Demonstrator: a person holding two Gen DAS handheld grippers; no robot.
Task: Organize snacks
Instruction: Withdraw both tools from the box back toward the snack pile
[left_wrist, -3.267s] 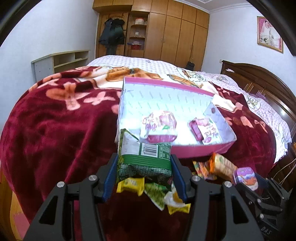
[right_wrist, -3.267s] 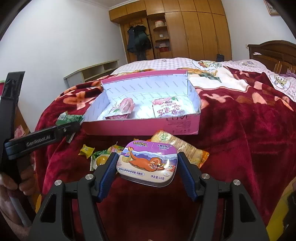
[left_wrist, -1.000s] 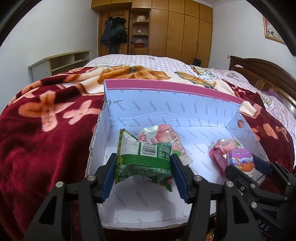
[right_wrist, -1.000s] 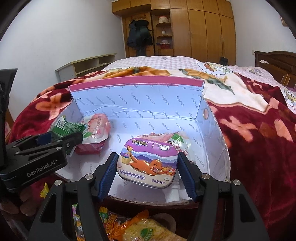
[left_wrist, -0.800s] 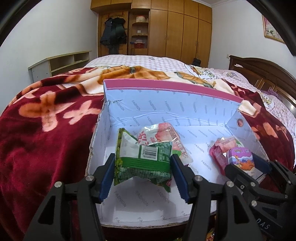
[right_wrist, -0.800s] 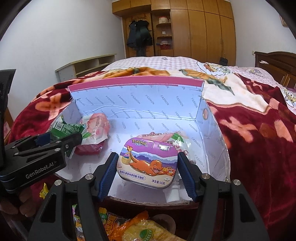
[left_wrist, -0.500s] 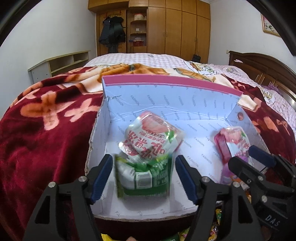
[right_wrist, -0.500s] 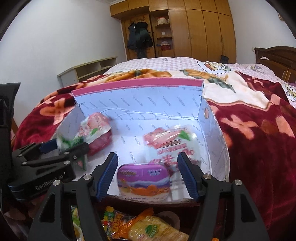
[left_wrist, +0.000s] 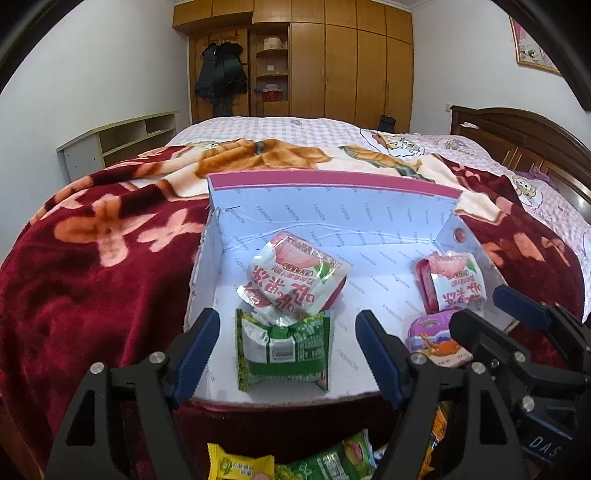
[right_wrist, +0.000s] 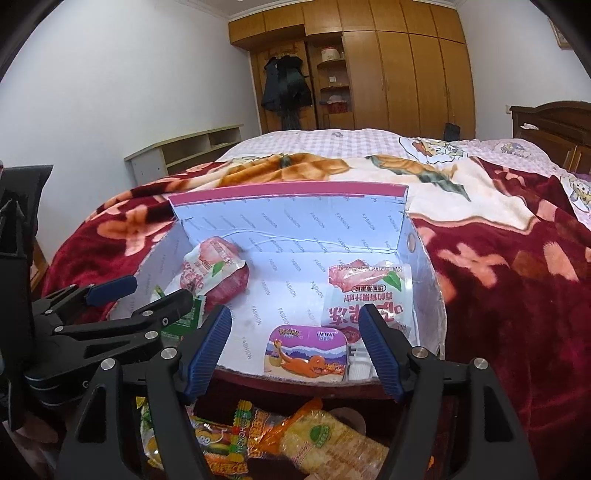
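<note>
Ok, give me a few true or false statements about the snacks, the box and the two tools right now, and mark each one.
1. The green packet lies inside the box. True.
2. The left tool grips the green packet. False: its jaws are opening, clear of the packet.
3. The purple tin sits on the blanket. False: it is in the box.
4. Two pink pouches are in the box. True.
5. More snacks lie outside the box's near wall. True.

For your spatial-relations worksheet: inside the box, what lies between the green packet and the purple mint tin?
Only bare white box floor lies between the green packet and the purple mint tin, as the left wrist view shows.
</note>
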